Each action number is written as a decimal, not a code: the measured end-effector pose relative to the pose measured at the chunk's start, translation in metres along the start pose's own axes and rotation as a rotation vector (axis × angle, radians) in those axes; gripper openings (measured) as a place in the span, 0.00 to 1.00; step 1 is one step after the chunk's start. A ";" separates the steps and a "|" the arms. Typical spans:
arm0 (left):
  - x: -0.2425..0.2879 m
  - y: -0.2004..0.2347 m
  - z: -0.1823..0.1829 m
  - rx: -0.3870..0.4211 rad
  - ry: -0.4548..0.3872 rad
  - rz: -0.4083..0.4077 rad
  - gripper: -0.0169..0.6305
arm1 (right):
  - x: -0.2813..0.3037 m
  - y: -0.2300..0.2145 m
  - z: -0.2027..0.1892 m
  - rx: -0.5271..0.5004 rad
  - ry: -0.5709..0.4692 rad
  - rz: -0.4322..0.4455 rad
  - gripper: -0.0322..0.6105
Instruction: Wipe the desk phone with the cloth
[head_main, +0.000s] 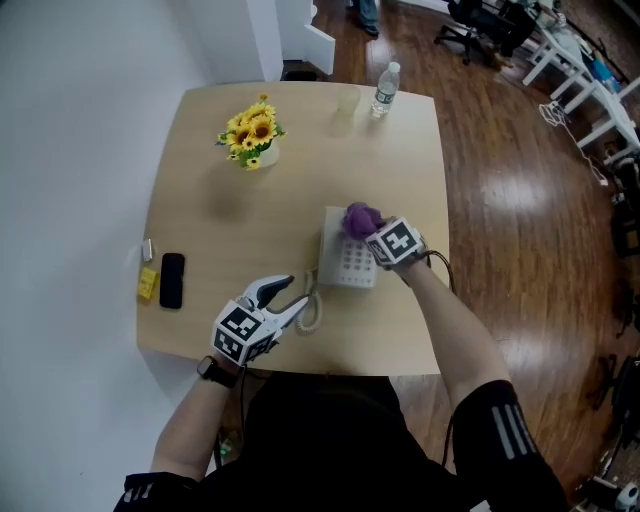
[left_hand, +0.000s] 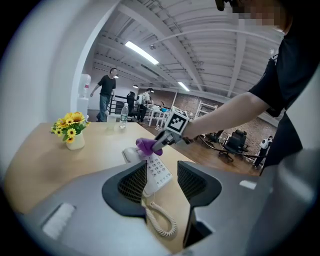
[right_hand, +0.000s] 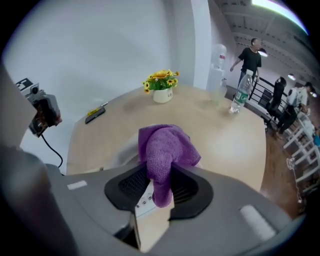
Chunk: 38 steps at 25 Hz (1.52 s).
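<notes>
A white desk phone (head_main: 346, 258) lies near the table's front edge, its coiled cord (head_main: 312, 312) trailing toward me. My right gripper (head_main: 372, 232) is shut on a purple cloth (head_main: 362, 217) that rests on the phone's far part. In the right gripper view the cloth (right_hand: 165, 150) bulges out between the jaws over the phone (right_hand: 148, 197). My left gripper (head_main: 294, 296) stands open just left of the phone by the cord, nothing between its jaws. The left gripper view shows the phone (left_hand: 157, 172), the cord (left_hand: 161, 219) and the cloth (left_hand: 145, 145) ahead.
A white pot of yellow flowers (head_main: 253, 133) stands at the back left of the wooden table (head_main: 235, 230). A water bottle (head_main: 385, 89) is at the far edge. A black handset-like device (head_main: 172, 280) and a yellow item (head_main: 148, 284) lie at the left edge.
</notes>
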<state>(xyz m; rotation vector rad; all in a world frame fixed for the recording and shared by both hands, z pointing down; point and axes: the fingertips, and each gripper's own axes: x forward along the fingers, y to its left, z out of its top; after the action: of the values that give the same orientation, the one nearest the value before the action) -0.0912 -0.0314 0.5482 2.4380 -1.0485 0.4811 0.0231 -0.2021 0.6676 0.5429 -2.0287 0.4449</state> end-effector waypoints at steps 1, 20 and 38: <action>-0.002 0.001 -0.002 -0.005 0.002 0.006 0.31 | 0.003 -0.005 0.010 -0.007 0.008 -0.008 0.25; -0.002 0.001 0.000 0.001 -0.011 0.010 0.31 | 0.034 0.082 -0.052 0.051 0.064 0.131 0.25; 0.002 -0.017 -0.001 0.022 0.006 -0.025 0.31 | 0.022 0.144 -0.096 -0.284 0.107 0.123 0.25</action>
<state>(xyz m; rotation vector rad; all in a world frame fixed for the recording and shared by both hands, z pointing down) -0.0776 -0.0217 0.5451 2.4643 -1.0137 0.4937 0.0027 -0.0368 0.7198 0.2175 -1.9849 0.2464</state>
